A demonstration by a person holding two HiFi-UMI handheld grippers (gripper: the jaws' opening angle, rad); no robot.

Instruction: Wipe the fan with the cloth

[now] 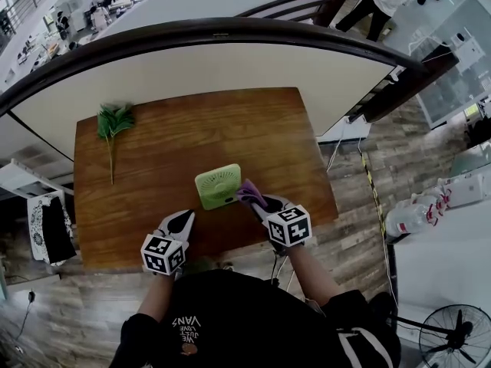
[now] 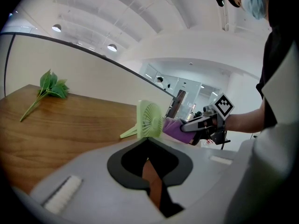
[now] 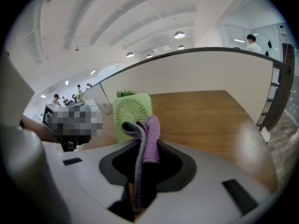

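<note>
A small light-green fan [image 1: 217,186] stands upright on the wooden table [image 1: 192,136], near its front edge. My right gripper [image 1: 256,202] is shut on a folded purple and grey cloth [image 1: 250,192], which lies against the fan's right side. In the right gripper view the cloth [image 3: 148,136] sticks up between the jaws, just in front of the fan [image 3: 132,112]. My left gripper [image 1: 186,217] is shut and empty, a short way to the front left of the fan. From the left gripper view I see the fan [image 2: 149,120] side-on, with the cloth [image 2: 173,127] and right gripper [image 2: 187,126] behind it.
A green leafy sprig [image 1: 113,122] lies at the table's far left corner. A curved white wall with a dark rail [image 1: 230,31] runs behind the table. Bottles [image 1: 413,217] and a floor fan [image 1: 459,334] stand off to the right on the wood floor.
</note>
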